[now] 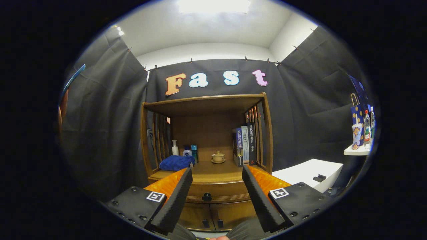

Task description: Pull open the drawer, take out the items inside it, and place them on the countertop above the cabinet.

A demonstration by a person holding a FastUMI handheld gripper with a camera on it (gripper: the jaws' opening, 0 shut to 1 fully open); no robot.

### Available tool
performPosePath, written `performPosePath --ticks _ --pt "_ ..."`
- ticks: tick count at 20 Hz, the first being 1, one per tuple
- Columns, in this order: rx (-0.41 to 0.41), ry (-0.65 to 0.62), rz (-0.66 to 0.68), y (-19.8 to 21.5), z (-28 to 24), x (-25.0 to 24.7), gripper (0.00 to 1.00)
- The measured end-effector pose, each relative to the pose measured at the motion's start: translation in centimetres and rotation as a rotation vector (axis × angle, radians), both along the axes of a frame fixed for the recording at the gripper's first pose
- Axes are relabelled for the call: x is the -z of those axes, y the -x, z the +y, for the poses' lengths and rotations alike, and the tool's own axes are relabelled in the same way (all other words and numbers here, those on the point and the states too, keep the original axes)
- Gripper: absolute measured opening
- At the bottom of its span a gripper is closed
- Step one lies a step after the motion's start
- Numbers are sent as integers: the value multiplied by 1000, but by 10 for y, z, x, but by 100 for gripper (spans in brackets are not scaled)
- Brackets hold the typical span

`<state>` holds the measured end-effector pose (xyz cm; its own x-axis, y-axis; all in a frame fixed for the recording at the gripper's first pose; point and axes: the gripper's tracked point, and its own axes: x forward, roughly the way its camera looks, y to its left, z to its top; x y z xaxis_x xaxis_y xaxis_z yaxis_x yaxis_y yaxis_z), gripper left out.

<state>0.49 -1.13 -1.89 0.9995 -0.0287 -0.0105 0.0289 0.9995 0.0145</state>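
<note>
step: we're approaching the shut drawer | claw wide, empty | next: we close in on the knob, pinch, pull

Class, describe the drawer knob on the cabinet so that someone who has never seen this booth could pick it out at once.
Find the wooden cabinet against the black cloth wall. Below its countertop runs one closed drawer; the knob is the single round dark one at its centre, between the open gripper's fingers. The two door handles beneath are small upright bars.

The shut drawer hides its contents; the fingers cover its two ends.
</note>
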Motion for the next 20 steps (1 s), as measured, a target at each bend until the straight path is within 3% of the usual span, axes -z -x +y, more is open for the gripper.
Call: performPosePath --ticks 3,7,9,12,16,20 --pt "17 -44 -13 -11 -14 9 98" --pt "27 12 -53 -71 -26 27 98" --pt "23 76 -7 -107 -22 61 98" --pt "-29 73 31 -156 -5 106 98" --pt "-48 -12 113 -192 6 167 98" --pt "-67 28 202 -206 18 220 97"
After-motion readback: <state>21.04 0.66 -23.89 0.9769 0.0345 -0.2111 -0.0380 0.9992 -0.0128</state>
